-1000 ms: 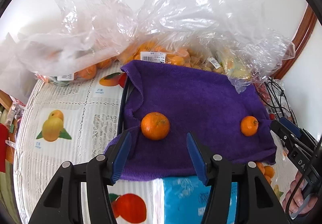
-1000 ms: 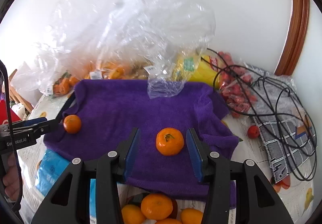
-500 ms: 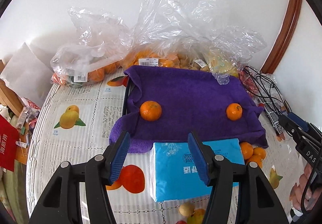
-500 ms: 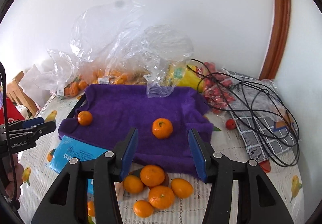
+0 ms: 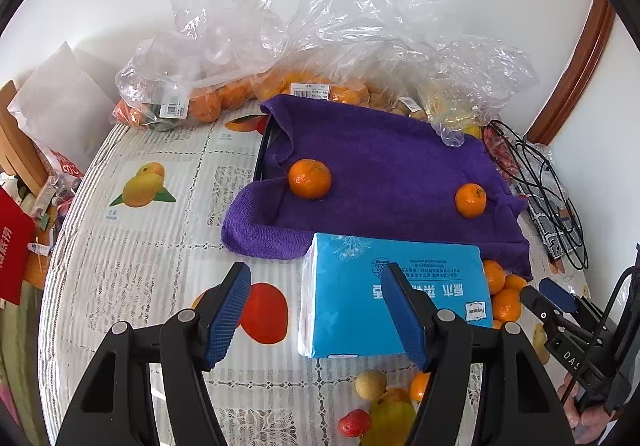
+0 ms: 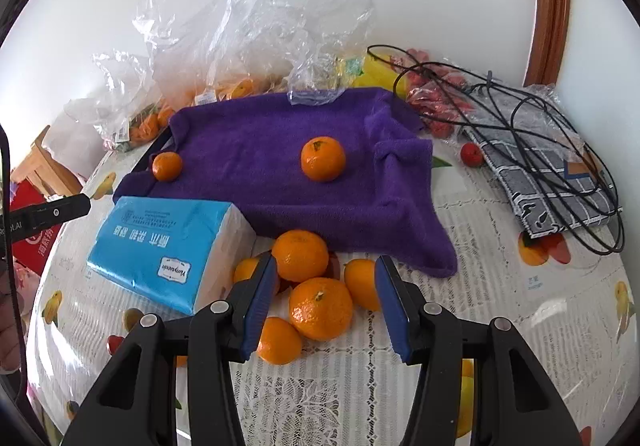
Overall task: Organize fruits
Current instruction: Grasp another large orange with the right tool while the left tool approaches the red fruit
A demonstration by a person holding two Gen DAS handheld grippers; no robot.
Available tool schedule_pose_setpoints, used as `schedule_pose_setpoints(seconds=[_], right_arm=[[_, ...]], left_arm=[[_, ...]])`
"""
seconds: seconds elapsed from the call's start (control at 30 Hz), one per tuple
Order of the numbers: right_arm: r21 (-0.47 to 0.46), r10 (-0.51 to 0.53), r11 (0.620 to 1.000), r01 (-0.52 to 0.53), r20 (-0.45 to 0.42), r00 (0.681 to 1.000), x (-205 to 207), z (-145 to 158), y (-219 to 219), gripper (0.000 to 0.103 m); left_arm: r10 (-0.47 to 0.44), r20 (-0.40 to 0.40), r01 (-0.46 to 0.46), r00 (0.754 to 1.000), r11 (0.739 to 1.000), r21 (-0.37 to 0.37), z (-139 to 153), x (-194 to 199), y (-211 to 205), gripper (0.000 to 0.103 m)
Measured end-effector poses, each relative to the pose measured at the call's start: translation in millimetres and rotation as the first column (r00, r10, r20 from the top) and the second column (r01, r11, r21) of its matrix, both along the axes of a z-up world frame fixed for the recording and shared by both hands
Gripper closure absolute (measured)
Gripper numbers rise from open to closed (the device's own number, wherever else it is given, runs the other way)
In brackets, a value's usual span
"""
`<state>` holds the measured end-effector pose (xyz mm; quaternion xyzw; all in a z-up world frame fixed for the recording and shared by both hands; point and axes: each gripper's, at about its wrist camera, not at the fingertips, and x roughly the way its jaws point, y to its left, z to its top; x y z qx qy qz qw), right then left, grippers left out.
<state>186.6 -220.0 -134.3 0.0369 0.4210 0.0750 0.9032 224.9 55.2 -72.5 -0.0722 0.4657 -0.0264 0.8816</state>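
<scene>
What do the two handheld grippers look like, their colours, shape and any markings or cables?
Both the left gripper and right gripper have black plastic scissor-like arms with silver pivot screws and flat blue ribbed pads. Seen from the left wrist view, the right one carries white lettering and a black cable.

Crinkled clear plastic bags far beyond the tongs veil the orange fruit inside, count unreadable. A blue tissue pack hides part of the loose mandarin pile. Barcode label print is too small.
</scene>
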Motion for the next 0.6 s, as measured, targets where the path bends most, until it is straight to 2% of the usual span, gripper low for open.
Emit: schedule_pose_setpoints(seconds=[0.27, 0.43, 0.6], right_arm=[[0.022, -0.038, 0.999, 0.039, -0.043, 0.998, -2.2, -25.0, 3.8, 0.056], [-0.043, -0.04, 0.998, 0.038, -0.042, 0.998, -1.9, -31.9, 12.4, 0.058], [-0.008, -0.051, 0.999, 0.05, -0.05, 0.997, 0.7, -32.7, 6.4, 0.061]], left_arm=[[0.009, -0.023, -0.009, 1.0, 1.0, 0.011, -8.7, -9.4, 3.3, 0.037], [0.019, -0.039, -0.018, 0.999, 1.0, 0.005, -14.3, -16.4, 7.0, 0.037], [0.017, -0.041, -0.017, 0.999, 1.0, -0.002, -18.2, -24.7, 9.3, 0.037]])
